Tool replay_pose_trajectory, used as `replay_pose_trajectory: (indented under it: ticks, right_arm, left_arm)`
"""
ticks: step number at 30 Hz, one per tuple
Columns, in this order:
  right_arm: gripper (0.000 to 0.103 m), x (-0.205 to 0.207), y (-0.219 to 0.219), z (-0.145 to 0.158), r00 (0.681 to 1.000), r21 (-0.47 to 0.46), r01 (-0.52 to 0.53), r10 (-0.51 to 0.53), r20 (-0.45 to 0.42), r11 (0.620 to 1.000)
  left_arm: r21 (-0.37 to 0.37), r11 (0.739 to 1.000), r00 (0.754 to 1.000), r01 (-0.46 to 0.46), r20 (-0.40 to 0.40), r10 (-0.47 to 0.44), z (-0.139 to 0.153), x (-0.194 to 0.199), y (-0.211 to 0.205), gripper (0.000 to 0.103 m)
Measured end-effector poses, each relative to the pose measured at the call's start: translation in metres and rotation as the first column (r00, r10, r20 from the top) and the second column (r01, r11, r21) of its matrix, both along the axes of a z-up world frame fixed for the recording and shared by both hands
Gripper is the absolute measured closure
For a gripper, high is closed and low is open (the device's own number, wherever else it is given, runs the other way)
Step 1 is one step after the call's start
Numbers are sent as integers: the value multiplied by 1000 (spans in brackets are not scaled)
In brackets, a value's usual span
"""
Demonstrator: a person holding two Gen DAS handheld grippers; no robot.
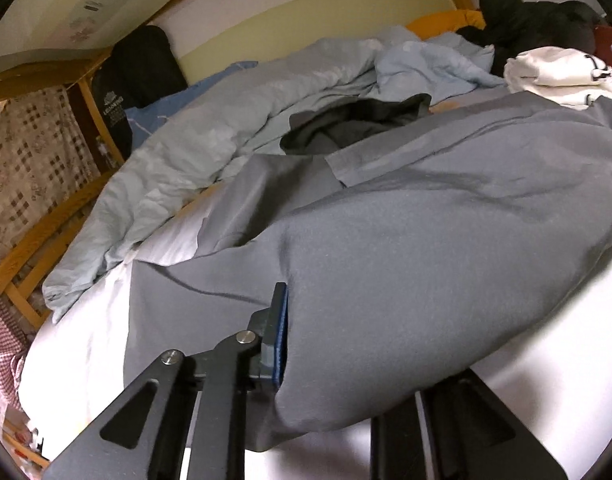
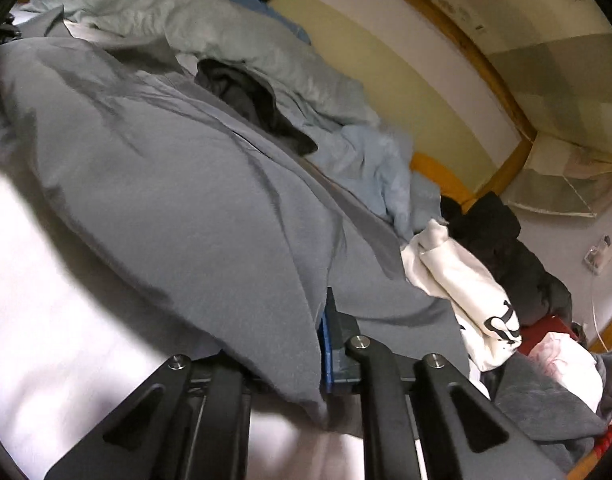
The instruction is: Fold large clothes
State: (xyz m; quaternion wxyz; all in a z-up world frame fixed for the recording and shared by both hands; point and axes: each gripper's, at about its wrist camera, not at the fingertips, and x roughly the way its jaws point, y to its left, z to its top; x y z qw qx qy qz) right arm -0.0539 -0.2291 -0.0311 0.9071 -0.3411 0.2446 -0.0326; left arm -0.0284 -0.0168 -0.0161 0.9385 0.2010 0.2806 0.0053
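Both of my grippers are pinched down on the same grey garment point(image 1: 426, 240), which lies spread across the near half of the bed's white sheet point(image 1: 85, 320). My left gripper point(image 1: 283, 336) has its jaws nearly together with a fold of the grey cloth caught between them; the blue pad point(image 1: 280, 340) of one finger shows, while the other finger is buried under the fabric that drapes over it. My right gripper point(image 2: 324, 344) is closed the same way on another edge of the garment, again with one blue-padded finger point(image 2: 327, 354) showing and the cloth hanging over the other. From each pinch the fabric rises into a loose hump and then runs away toward the far side of the bed.

Beyond the garment, a dark piece of clothing point(image 1: 346, 128) lies in the hollow at its far edge, touching it. Behind that a pale blue duvet point(image 1: 209, 132) is bunched along the far left side, against the wooden bed frame point(image 1: 37, 240). To the far right sits a cream garment with black lettering point(image 2: 458, 288), just beside the grey one, and past it a heap of black clothes point(image 2: 502, 248). In the right wrist view the near right corner holds more crumpled laundry, grey and pinkish, which I cannot make out further.
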Motion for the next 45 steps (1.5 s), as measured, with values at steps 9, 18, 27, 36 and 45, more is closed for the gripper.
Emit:
replay_pose_trajectory:
  ticks: [9, 18, 27, 36, 45]
  right_arm:
    - [73, -82, -7, -8, 996, -23, 8, -10, -91, 1000]
    - [71, -74, -48, 57, 995, 314, 100, -104, -6, 944]
    - [73, 64, -74, 115, 987, 306, 106, -138, 84, 946]
    - [72, 145, -134, 82, 966, 402, 230, -258, 17, 887]
    - [50, 67, -167, 93, 996, 624, 44, -81, 31, 780]
  left_arm:
    - [64, 998, 996, -9, -90, 15, -12, -63, 10, 56]
    - [-159, 983, 995, -95, -3, 95, 41, -33, 31, 68]
    - [-95, 989, 993, -113, -53, 108, 75, 120, 34, 52]
    - [-69, 988, 986, -140, 86, 146, 62, 124, 55, 47]
    - [-191, 952, 966, -238, 55, 252, 68, 79, 113, 38]
